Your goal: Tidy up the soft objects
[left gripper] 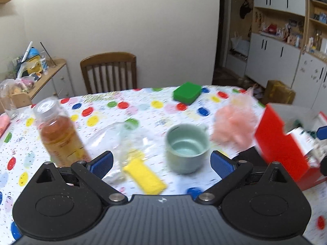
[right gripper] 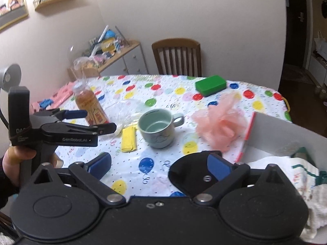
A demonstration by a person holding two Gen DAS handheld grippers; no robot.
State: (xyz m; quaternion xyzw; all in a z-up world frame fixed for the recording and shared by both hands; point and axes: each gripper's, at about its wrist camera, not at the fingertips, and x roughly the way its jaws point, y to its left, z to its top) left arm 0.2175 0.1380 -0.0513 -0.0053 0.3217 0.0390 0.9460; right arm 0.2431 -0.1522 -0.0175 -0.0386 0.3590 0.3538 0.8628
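My left gripper is open and empty, low over the table. Just ahead of it lie a yellow cloth and a teal mug. A pink mesh puff rests further right, beside the red box. A green sponge lies at the far edge. In the right wrist view my right gripper is also open and empty, with the left gripper at the left, near the yellow cloth. The box at the right holds a white towel. The puff lies beside it.
A tea bottle and a crumpled clear bag stand left of the mug. A black disc lies under my right finger. Pink fabric is at the table's far left. A wooden chair stands behind the table.
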